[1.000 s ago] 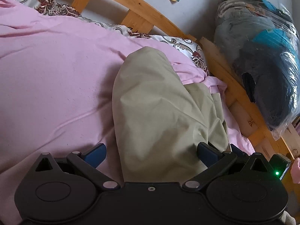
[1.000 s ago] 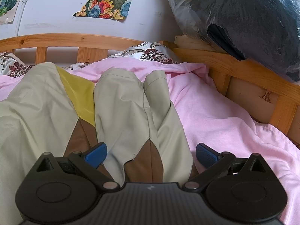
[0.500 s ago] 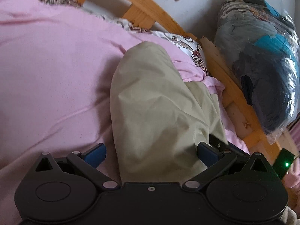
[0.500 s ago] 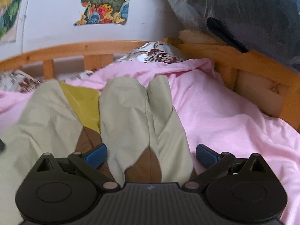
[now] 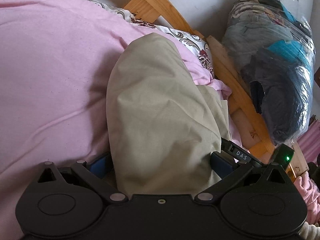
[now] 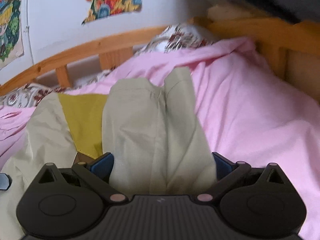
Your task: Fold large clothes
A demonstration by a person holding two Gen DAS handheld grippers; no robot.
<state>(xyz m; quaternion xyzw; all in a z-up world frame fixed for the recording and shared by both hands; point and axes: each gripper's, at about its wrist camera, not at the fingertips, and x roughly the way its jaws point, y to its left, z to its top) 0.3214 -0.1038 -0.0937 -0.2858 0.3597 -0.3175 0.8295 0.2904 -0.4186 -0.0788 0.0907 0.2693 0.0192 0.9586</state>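
— Garment (image 5: 158, 120) first: where does it lie?
— Khaki cloth with a yellow panel (image 6: 84, 118), spread on the pink sheet (image 5: 50, 76) of a bed, running away toward the headboard.
— And the tools?
— Left gripper (image 5: 160, 163) has its jaws wide apart, cloth bunched between the blue pads. Right gripper (image 6: 163, 164) is likewise spread, fabric filling the gap; neither visibly pinches.
— Around the bed?
— A wooden bed frame (image 5: 164, 6) curves behind; a floral pillow (image 6: 180, 38) sits at the corner. Beyond the rail stands a clear plastic bag of dark clothes (image 5: 280, 76). Colourful pictures (image 6: 112, 0) hang on the pale wall.
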